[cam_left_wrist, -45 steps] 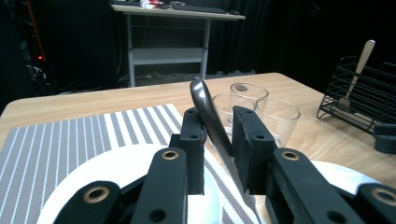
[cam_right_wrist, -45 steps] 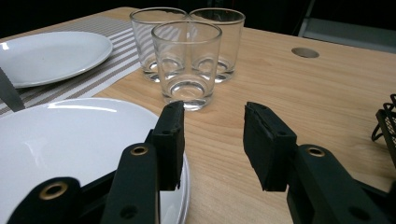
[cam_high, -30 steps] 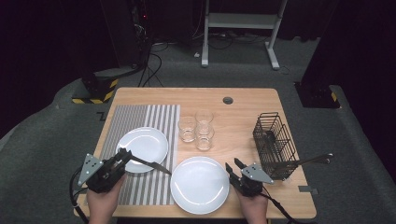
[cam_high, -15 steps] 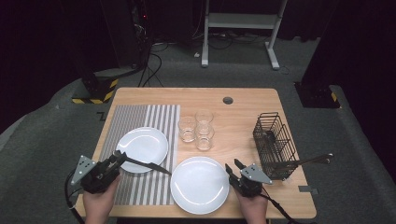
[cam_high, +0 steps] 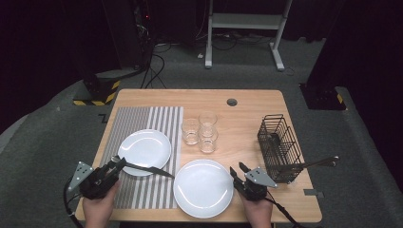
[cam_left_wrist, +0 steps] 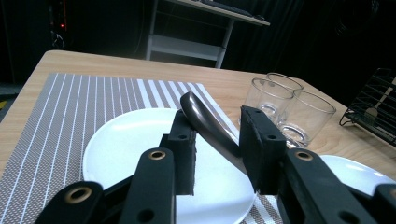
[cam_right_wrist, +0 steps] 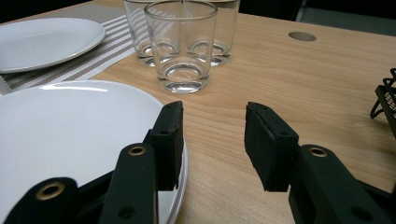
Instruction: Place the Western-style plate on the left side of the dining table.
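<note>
Here, the left gripper (cam_high: 115, 164) holds a knife (cam_high: 145, 168) by its handle, jaws closed on it (the blade runs out rightward, low over the near edge of the left plate (cam_high: 144, 145) and the striped mat (cam_high: 142, 142)). The right gripper (cam_high: 236, 172), jaws apart and holding nothing, sits just right of the front plate (cam_high: 203, 188), so the knife's tip points toward it.

Light wood table (cam_high: 247, 102). Placemat (cam_high: 142, 118) with grey and white stripes. Two white plates (cam_high: 145, 145) (cam_high: 203, 187). Three clear glasses (cam_high: 199, 130). Black wire basket (cam_high: 278, 147). Black jaws on both grippers (cam_left_wrist: 217, 140) (cam_right_wrist: 212, 140). Dark, perhaps silver, utensil (cam_left_wrist: 205, 126), shiny. Grey carpet (cam_high: 47, 142). Yellow-black striped block (cam_high: 97, 92).
</note>
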A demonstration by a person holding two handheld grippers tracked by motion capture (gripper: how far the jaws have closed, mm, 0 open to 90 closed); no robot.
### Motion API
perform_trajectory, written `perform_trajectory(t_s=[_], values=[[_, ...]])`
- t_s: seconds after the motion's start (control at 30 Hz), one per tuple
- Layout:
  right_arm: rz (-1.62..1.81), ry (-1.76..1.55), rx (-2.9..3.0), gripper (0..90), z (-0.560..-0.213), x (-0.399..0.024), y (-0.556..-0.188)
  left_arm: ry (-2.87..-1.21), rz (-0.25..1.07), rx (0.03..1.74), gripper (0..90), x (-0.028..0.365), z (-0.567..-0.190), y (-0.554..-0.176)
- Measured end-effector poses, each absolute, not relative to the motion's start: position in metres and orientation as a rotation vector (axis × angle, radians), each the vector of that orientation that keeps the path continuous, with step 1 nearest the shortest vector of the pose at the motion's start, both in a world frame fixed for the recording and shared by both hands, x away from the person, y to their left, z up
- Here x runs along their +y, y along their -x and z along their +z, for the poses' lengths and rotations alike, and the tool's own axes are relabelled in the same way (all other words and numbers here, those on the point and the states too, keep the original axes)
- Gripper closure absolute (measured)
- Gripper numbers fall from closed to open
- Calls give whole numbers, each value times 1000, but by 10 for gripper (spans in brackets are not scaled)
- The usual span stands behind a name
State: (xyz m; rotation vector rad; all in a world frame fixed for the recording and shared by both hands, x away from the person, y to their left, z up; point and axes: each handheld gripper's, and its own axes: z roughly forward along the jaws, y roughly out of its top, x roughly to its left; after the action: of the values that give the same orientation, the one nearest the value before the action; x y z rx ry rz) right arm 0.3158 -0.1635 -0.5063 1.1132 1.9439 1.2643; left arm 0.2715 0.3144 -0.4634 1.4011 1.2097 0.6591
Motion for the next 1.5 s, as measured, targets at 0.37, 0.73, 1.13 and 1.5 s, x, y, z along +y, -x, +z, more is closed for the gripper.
perform_trajectory(t_s=[0.37,0.73,1.13,1.5], values=[[1259,-1125,1947,572,-507,-163,-315,-1388,653,1229,646,321,-472,-272],[1260,-1125,1953,572,-508,-162,-316,-1407,636,1236,627,326,-474,-269],[1255,-1128,1958,572,-509,-160,-316,-1351,595,1287,613,334,-490,-267],[1249,-1118,1974,572,-511,-156,-318,-1340,580,1295,603,338,-495,-265]])
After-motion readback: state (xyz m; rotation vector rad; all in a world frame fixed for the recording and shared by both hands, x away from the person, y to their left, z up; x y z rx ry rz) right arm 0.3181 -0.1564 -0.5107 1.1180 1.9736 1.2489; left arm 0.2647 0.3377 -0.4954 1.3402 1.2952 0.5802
